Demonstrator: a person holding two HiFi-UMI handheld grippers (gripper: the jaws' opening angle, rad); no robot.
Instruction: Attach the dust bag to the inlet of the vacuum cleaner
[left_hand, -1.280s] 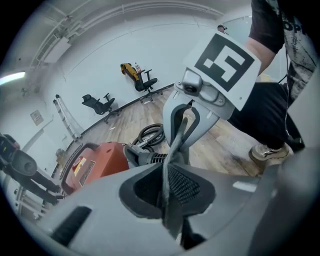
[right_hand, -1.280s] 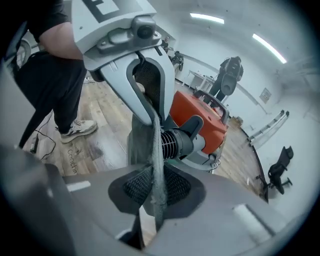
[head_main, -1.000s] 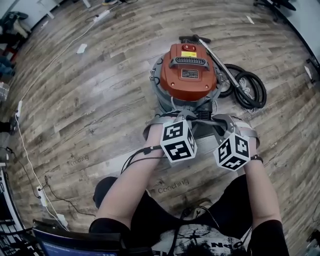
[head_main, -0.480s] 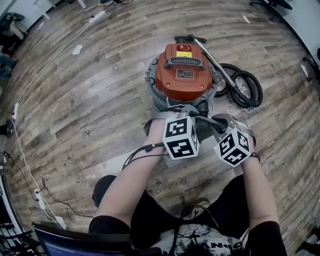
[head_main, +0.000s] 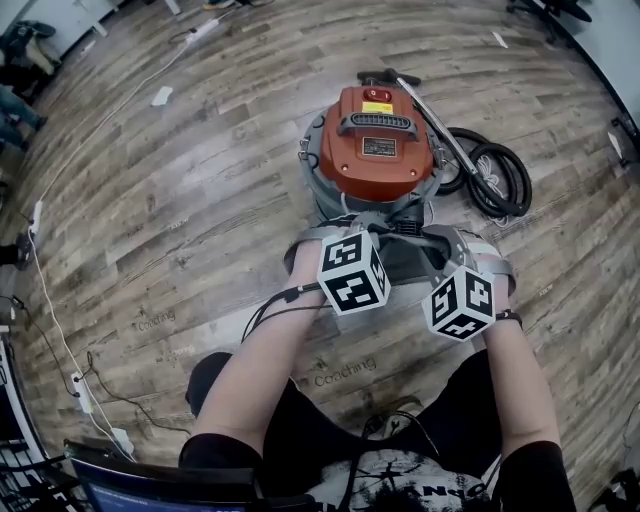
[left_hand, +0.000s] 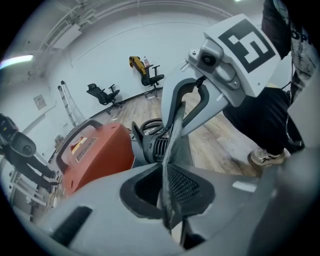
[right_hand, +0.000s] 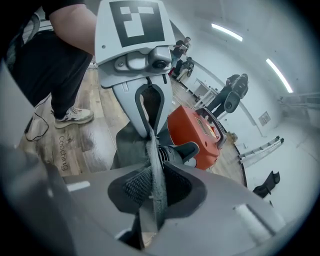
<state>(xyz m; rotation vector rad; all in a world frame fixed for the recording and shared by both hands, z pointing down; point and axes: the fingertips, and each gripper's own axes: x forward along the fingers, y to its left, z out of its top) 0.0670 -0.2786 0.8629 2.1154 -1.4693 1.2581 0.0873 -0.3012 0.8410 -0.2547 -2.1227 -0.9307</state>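
Nearest the person, an edge of the grey fabric dust bag (right_hand: 125, 142) is pinched by the right gripper (right_hand: 152, 192), whose jaws are drawn narrow on the cloth. At nine o'clock of it, another edge is clamped by the left gripper (left_hand: 169, 195); its jaws have just been closed a little further on the fabric. The bag is held spread between them, just at the near side of the grey-drummed vacuum cleaner with the orange-red lid (head_main: 375, 140) at twelve o'clock. Picking up is judged done. Seating the bag's mouth on what is taken to be the black inlet fitting (right_hand: 182, 150) is judged under way and is not shown finished. A black coiled hose (head_main: 495, 175) is seen at three o'clock of the vacuum.
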